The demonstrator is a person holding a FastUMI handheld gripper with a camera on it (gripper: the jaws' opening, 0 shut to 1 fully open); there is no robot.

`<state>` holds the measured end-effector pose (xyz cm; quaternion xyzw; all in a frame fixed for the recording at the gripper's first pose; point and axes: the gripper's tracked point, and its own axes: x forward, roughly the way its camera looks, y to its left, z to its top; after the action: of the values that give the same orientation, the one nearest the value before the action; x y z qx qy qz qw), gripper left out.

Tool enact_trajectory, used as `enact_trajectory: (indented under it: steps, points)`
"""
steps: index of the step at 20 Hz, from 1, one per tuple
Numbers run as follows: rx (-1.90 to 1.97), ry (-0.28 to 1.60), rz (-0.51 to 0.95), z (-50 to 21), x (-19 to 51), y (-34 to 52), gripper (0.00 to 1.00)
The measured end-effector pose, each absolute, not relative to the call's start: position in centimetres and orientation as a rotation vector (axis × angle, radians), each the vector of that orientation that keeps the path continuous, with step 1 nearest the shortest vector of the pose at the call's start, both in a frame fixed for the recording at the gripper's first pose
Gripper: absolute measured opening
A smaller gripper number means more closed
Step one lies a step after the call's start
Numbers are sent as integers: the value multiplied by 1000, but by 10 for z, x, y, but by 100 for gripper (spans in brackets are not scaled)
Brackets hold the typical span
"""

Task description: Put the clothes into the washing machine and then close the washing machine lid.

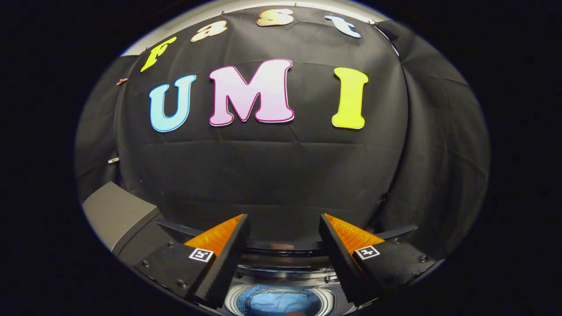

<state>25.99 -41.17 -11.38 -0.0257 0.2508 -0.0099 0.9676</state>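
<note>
My gripper [283,219] is open, its two fingers spread wide with nothing between them. Below and between the fingers I look down into the washing machine's round drum [281,300]. Light blue clothes [281,303] lie inside the drum. The machine's dark rim [281,261] runs across just behind the drum opening. To the left, beyond the left finger, a grey slab [118,215] stands up at a slant; it looks like the raised lid, though I cannot tell for sure.
The booth's black cloth wall [272,166] hangs close behind the machine and curves around both sides.
</note>
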Motion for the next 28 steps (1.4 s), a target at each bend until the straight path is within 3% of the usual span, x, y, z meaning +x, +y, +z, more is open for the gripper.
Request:
enact_trajectory:
  steps: [28]
  points:
    - [-126,508,-11,-119,253,-412,99]
